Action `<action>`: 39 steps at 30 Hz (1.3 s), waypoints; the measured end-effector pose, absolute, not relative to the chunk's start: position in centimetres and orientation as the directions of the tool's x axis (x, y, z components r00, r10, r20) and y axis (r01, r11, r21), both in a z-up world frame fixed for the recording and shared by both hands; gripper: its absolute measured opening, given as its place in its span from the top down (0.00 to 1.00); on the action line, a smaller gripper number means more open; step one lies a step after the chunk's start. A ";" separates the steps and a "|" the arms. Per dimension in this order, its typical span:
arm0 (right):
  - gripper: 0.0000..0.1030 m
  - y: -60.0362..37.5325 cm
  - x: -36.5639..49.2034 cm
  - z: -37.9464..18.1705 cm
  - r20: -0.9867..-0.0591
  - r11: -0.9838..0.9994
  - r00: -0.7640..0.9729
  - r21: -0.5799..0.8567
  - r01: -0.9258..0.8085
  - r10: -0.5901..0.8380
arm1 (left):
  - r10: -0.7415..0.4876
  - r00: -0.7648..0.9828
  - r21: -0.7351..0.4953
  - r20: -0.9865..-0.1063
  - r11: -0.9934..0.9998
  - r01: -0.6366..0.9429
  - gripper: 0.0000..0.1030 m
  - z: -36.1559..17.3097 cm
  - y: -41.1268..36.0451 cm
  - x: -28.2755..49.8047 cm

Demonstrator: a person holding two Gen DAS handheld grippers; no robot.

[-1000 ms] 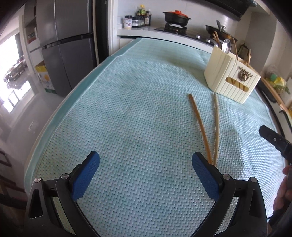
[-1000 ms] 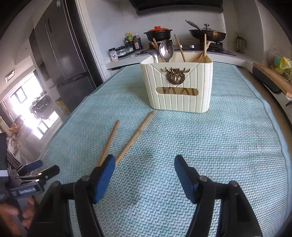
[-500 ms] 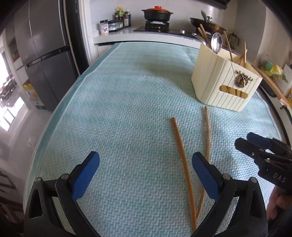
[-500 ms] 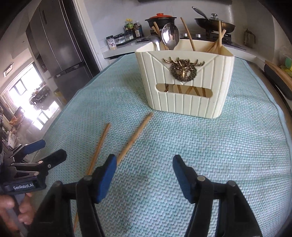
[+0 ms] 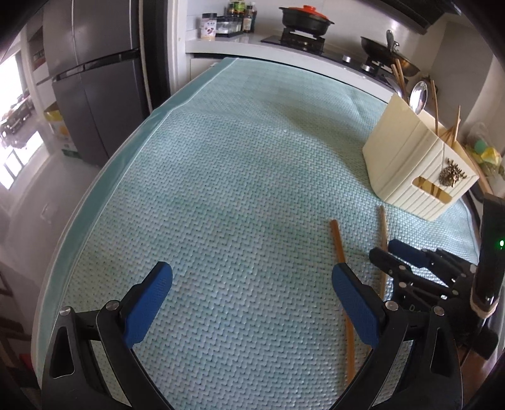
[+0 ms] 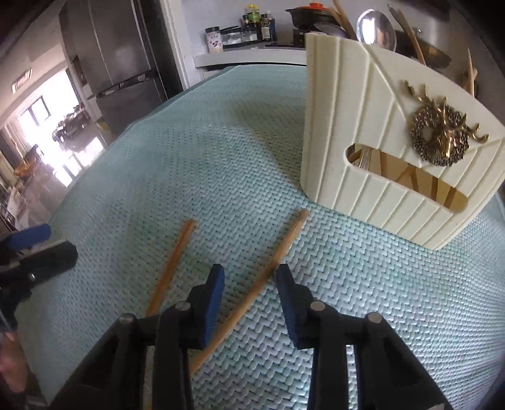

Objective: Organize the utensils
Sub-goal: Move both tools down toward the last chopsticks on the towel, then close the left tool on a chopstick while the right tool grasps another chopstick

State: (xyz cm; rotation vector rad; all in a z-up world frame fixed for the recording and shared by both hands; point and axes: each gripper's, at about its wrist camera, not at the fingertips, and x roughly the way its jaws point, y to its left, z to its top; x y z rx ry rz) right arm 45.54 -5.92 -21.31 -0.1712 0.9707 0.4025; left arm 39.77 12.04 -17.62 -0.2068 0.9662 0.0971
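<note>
Between the blue fingers of the right gripper (image 6: 251, 284) lies one chopstick (image 6: 268, 277). It is long, thin and light brown, like wood or bamboo, and it lies flat on the green woven mat (image 6: 221, 164). The fingers stand on each side of it and are closing, but a gap still shows on both sides, so they do not press on it. Its far tip points toward the box ahead of the fingers.

Just left of the left finger lies a second chopstick (image 6: 172, 265). It looks the same, a bit more orange, and it is flat on the mat too. The two sticks lie close together at the near end and spread apart at the far end.

Ahead of the fingers and to the right stands a cream box (image 6: 363, 132) with ribbed sides. It has a gold deer badge (image 6: 440, 138) on the front and a long window cut under it. Through the window you can see brown sticks and something shiny. A big silver spoon (image 6: 375, 30) and more chopsticks stick up out of the top.

The left gripper (image 5: 252, 291) has its fingers wide apart with only mat between them. In its view the orange chopstick passes behind its right finger.
</note>
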 end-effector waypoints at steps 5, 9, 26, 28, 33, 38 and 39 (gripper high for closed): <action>0.71 -6.5 42.8 -21.2 -0.847 0.891 0.502 -0.081 -0.447 0.174 | -0.026 0.561 -0.131 -0.827 0.981 -0.147 0.02 -17.9 11.2 39.4; 0.71 -9.7 40.6 -21.2 -0.859 0.907 0.483 -0.056 -0.417 0.169 | -0.048 0.557 -0.126 -0.829 0.987 -0.101 0.02 -18.2 9.4 39.4; 0.70 -15.1 42.2 -20.5 -0.872 0.941 0.439 0.066 -0.331 0.216 | 0.055 0.503 0.058 -0.862 0.998 -0.008 0.02 -21.0 3.1 44.9; 0.70 -14.4 43.0 -21.0 -0.883 0.948 0.441 0.014 -0.317 0.161 | 0.060 0.495 0.068 -0.867 0.998 0.000 0.04 -21.3 2.9 45.0; 0.70 -13.5 45.7 -21.0 -0.880 0.955 0.450 0.011 -0.295 0.150 | -0.012 0.483 0.007 -0.876 0.999 0.037 0.29 -21.4 2.1 44.9; 0.93 -12.2 46.3 -21.0 -0.888 0.944 0.424 0.033 -0.327 0.178 | -0.055 0.485 -0.011 -0.873 0.996 0.093 0.92 -20.8 1.5 43.9; 0.93 -12.3 46.0 -20.8 -0.885 0.944 0.424 0.049 -0.325 0.192 | -0.081 0.484 -0.035 -0.871 0.994 0.104 0.94 -20.6 1.6 43.7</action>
